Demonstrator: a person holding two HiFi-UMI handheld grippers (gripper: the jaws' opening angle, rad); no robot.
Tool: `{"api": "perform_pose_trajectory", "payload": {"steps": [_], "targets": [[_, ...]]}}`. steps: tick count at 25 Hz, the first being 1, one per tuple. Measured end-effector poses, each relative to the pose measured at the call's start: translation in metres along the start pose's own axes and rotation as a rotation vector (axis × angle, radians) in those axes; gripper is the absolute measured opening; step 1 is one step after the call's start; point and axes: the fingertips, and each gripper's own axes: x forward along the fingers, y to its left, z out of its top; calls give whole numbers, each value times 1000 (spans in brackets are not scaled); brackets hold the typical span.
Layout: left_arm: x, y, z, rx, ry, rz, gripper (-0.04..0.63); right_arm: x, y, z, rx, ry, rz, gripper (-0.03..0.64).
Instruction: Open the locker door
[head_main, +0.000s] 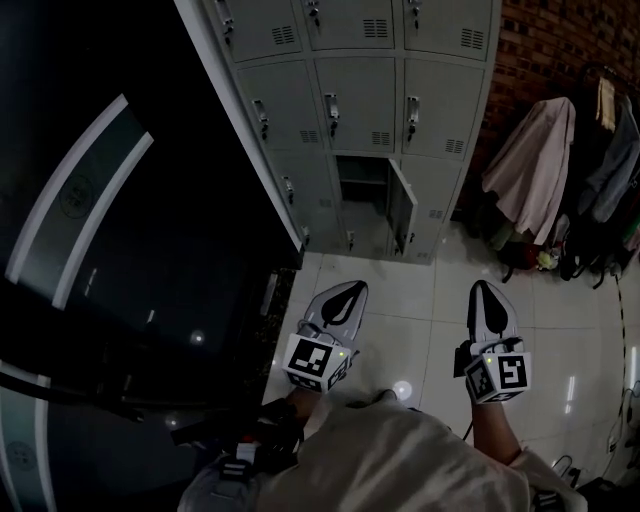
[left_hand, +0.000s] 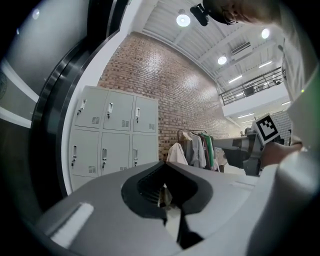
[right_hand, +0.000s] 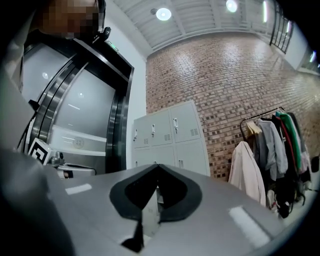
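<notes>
head view, locker door (head_main: 401, 207): hanging open, low down in the middle column of the locker bank (head_main: 360, 100). It's swinging out toward the right column, with its long axis running upright.

head view, open compartment (head_main: 362, 185): gaping just left of that door and looking dark inside. Can't tell if anything's sitting in it.

head view, count: three columns of lockers showing, one door standing open, and every other door I'm seeing is sitting closed.

head view, left gripper (head_main: 352, 290): hovering over the tiled floor (head_main: 560, 340), well short of the bank's bottom edge and pointing at the lockers. Tips are pressing together and gripping nothing.

head view, right gripper (head_main: 485, 292): hovering alongside, aiming the same way, clamped tight on nothing.

head view, coats (head_main: 545, 150): several hanging in a row by the brick wall (head_main: 560, 40), right of the bank's right edge.

left gripper view, jaws: meeting at the tips with nothing sitting between them.

left gripper view, lockers: two full rows of three closed doors showing above the jaws, with the coats hanging to the right.

right gripper view, jaws: closed up completely, carrying nothing.

right gripper view, lockers: a top row of three closed doors standing upright, coats hanging off to the right against the brick.
</notes>
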Motion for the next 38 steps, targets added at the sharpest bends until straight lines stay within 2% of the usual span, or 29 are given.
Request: {"api": "perform_pose_trajectory", "payload": {"steps": [6, 15, 19, 23, 30, 38], "targets": [[-16, -3, 12, 22, -9, 10, 35, -7, 18, 6, -32, 6, 16, 2], [-50, -1, 5, -12, 11, 6, 35, -17, 49, -6, -21, 11, 41, 2], [-61, 2, 13, -8, 10, -1, 35, -24, 60, -13, -40, 67, 41, 2], [-70, 4, 25, -9, 3, 4, 35, -24, 72, 10, -29, 2, 31, 2], [-89, 2, 39, -7, -14, -14, 35, -29, 93, 26, -35, -18, 30, 2], [-103, 8, 36, -13, -16, -29, 35, -37, 111, 22, -40, -29, 26, 0]]}}
